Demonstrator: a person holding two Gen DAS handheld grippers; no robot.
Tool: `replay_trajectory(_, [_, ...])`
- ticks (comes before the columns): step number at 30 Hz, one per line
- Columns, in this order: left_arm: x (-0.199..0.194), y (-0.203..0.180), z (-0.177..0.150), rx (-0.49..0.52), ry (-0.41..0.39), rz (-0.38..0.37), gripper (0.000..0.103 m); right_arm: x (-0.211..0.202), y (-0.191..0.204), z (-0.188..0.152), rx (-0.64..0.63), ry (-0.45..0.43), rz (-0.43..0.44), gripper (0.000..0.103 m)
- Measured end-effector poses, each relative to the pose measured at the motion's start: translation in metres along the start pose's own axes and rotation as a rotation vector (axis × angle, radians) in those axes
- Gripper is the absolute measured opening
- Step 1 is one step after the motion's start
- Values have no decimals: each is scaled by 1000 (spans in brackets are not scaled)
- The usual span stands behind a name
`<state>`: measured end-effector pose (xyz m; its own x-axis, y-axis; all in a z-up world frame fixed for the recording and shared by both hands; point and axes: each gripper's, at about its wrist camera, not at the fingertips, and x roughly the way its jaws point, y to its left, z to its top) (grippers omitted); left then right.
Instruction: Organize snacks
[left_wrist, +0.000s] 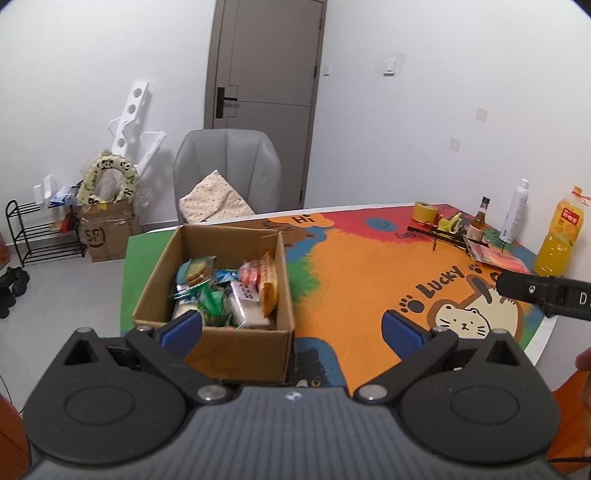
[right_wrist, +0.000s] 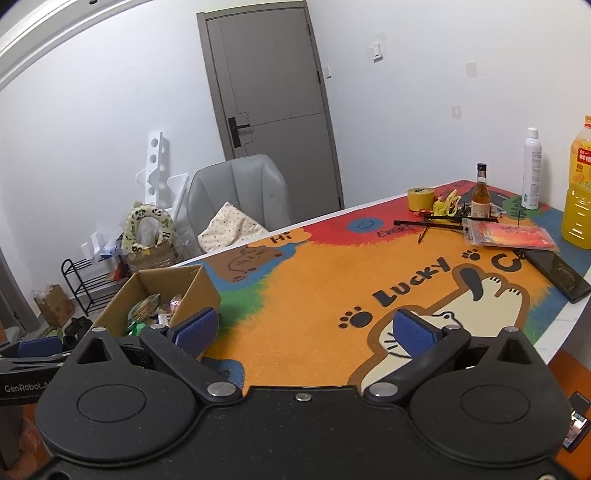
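Observation:
A brown cardboard box stands at the left of the table on a colourful cat mat and holds several snack packets. My left gripper is open and empty, hovering just in front of the box's near wall. The box also shows in the right wrist view at the left. My right gripper is open and empty above the orange mat, to the right of the box. Its body shows in the left wrist view at the right edge.
At the table's far right stand a tape roll, a small brown bottle, a white spray can and an orange juice bottle. A red packet and a black phone lie nearby. A grey chair stands behind the table.

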<state>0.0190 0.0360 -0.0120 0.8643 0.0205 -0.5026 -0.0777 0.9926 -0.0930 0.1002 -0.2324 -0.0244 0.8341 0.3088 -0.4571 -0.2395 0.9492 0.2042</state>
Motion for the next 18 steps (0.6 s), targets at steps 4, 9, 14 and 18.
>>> replay_trajectory(4, [-7,0,1,13,-14,20,103,-1,2,-3,-4,10,20,103])
replay_trajectory(9, [-8,-2,4,26,-18,24,103,0,6,-3,-23,21,19,103])
replay_trajectory(14, [-9,0,3,24,-10,29,103,2,10,-6,-29,38,10,103])
replay_trajectory(18, [-8,3,4,8,-3,2,103,3,16,-8,-64,44,19,103])
